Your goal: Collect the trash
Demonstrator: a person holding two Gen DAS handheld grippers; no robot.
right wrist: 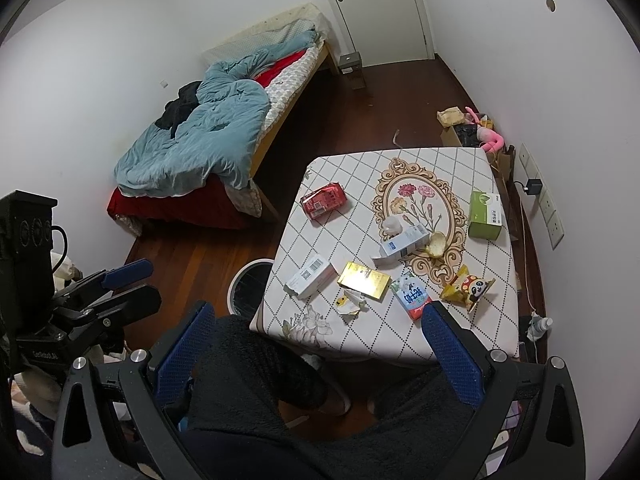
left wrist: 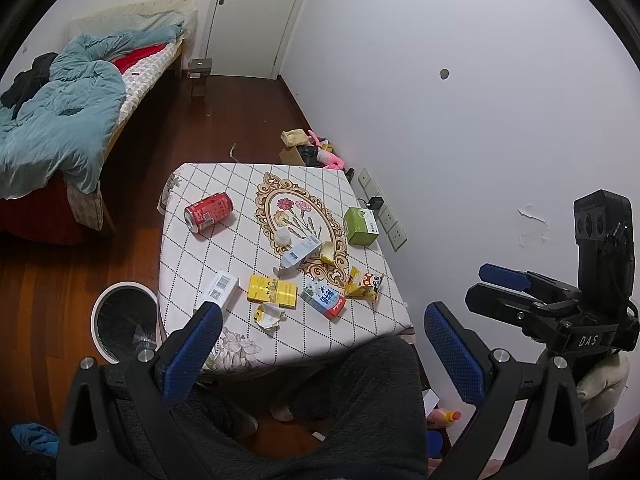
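Trash on the bench lies ahead of both our grippers, fingers apart and empty, the white box nearest our left gripper, bin beside it.

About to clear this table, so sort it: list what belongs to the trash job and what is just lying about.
For the job:
red soda can
yellow flattened box
milk carton
panda snack wrapper
torn wrapper scrap
trash bin

Just lying about:
green tissue box
blue duvet
pink plush toy
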